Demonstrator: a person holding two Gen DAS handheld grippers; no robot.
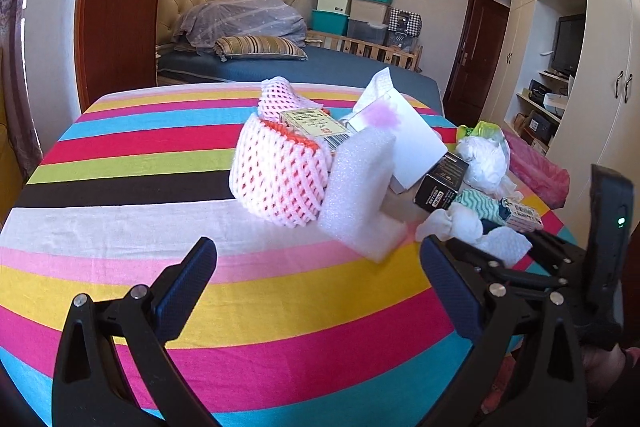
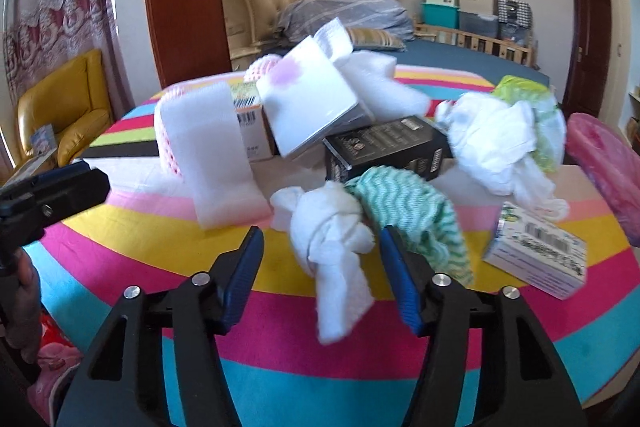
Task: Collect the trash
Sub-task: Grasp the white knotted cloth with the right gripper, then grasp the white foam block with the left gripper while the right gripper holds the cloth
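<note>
The knotted white tissue wad (image 2: 328, 227) lies on the striped table (image 2: 280, 307), between the half-spread, not yet touching jaws of the right gripper (image 2: 322, 247). It should be pinched at the knot. The left gripper (image 1: 316, 263) is held spread and empty.

No legible text on boxes (image 2: 536, 253).
</note>
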